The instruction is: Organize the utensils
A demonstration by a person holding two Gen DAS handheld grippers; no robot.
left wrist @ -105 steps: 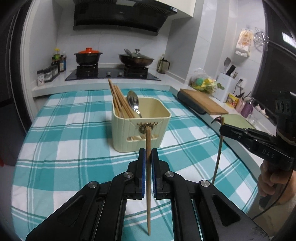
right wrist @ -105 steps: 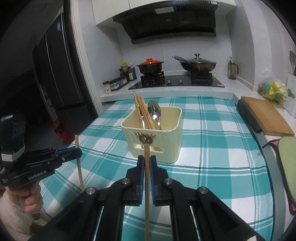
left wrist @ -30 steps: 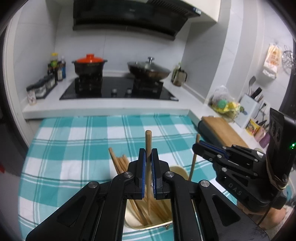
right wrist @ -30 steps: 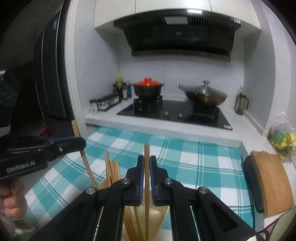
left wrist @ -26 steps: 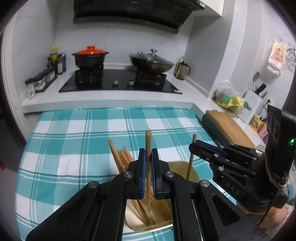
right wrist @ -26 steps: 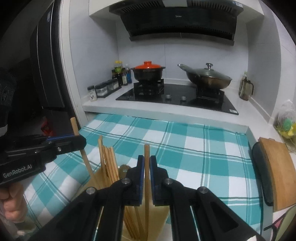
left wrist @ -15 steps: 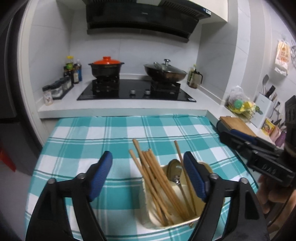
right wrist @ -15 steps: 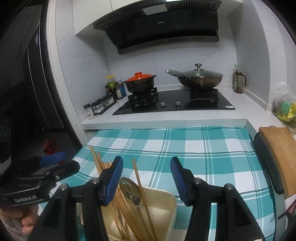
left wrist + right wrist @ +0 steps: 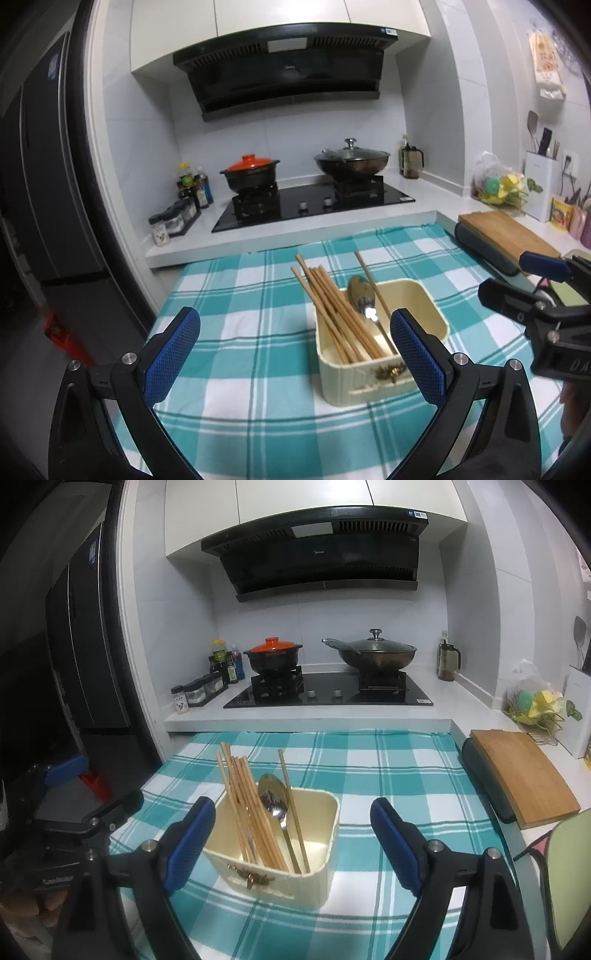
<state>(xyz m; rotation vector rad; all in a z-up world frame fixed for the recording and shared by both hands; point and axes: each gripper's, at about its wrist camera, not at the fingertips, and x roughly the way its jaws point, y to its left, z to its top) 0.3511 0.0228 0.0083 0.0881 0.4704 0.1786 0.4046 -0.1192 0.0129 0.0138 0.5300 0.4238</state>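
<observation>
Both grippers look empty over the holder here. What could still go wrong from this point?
1. The chopsticks lean out over the rim of the cream holder; the left gripper or right gripper, jaws opening with nothing between them, could snag one while backing off.
2. The lone chopstick beside the spoon stands apart and might slide.

White tiled walls (image 9: 469,602), black range hood (image 9: 317,546), dark fridge (image 9: 81,627).

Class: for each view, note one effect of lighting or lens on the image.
Left wrist view: glare burns a white spot on the spoon in the holder; dark fisheye corners. Right wrist view: the range hood bows into a curve, and the left side is murky.
</observation>
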